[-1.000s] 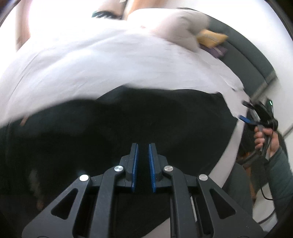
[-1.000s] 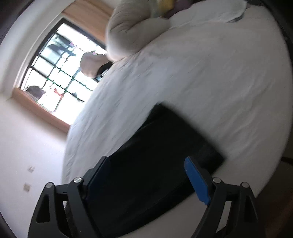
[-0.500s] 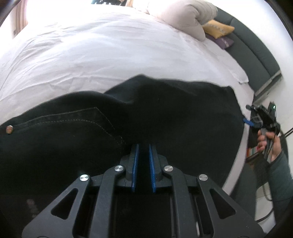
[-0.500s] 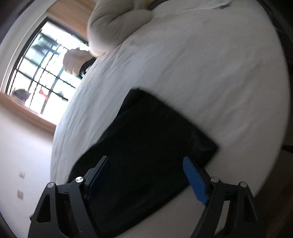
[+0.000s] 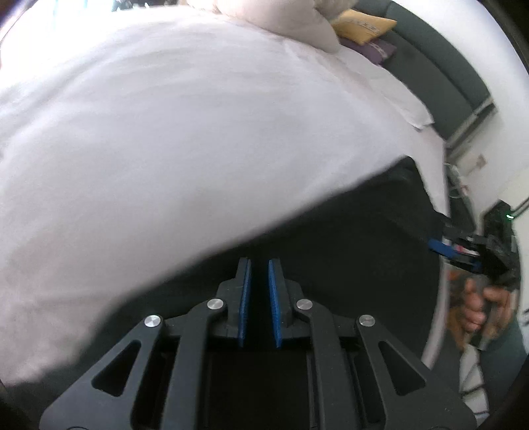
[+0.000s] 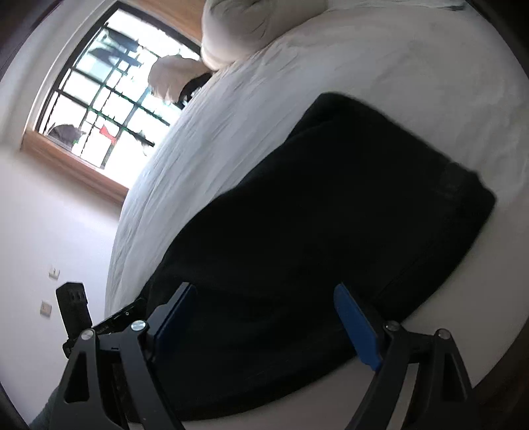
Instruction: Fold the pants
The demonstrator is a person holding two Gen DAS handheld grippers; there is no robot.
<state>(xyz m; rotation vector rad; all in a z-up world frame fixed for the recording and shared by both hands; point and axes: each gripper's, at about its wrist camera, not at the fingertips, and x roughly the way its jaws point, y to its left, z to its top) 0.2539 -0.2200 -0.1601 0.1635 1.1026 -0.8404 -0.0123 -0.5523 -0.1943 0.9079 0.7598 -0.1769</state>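
Black pants (image 5: 347, 248) lie on a white bed (image 5: 198, 115). Their blurred edge runs diagonally right up to the tips of my left gripper (image 5: 258, 264). That gripper is shut, with dark cloth filling the narrow gap between its blue pads. In the right wrist view the pants (image 6: 330, 215) form a dark, roughly rectangular shape on the sheet (image 6: 396, 66). My right gripper (image 6: 264, 291) hovers over their near end, its jaws wide and opening, the pads not pressing on the cloth. The right gripper (image 5: 439, 251) also shows at the pants' right end, held by a hand (image 5: 476, 311).
A bunched pale duvet (image 6: 248, 29) sits at the head of the bed, with a yellow cushion (image 5: 363, 21) and a purple cushion (image 5: 377, 49) beside it. A dark headboard (image 5: 429, 66) runs along the right. A barred window (image 6: 109, 99) is beyond the bed's far side.
In the left wrist view the stitched pocket area that filled the lower left is gone and white sheet shows there. The pants now reach only rightwards. The right gripper has come closer to the pants.
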